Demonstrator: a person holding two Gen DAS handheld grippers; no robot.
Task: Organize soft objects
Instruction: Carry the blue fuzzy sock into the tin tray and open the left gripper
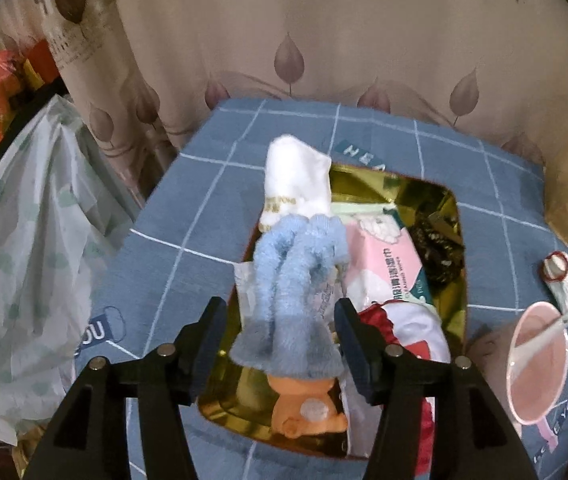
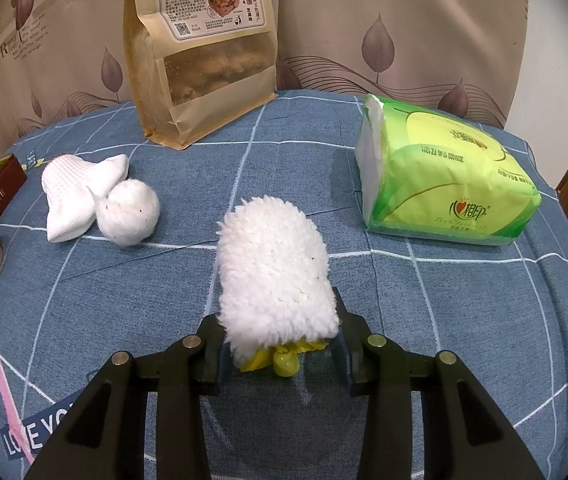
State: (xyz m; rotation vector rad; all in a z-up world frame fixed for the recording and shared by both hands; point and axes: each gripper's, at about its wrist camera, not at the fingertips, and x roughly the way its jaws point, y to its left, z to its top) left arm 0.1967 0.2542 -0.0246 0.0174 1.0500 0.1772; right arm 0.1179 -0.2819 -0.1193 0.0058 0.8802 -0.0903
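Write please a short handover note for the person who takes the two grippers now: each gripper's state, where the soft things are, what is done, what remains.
Left gripper: open above the gold tray; blue fuzzy sock lies between the fingers, not pinched.
Right gripper: shut on the white fluffy toy, over the blue cloth.
Done: white sock, wipes pack and orange plush are in the tray.
Left: white toy, white ball, white waffle cloth, perhaps green tissue pack.

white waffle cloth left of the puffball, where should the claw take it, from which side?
Take the waffle cloth at its raised crumpled ridge near the middle, coming from above: it lies flat and spread, so the edges give little to pinch. Keep clear of the puffball against its right side.
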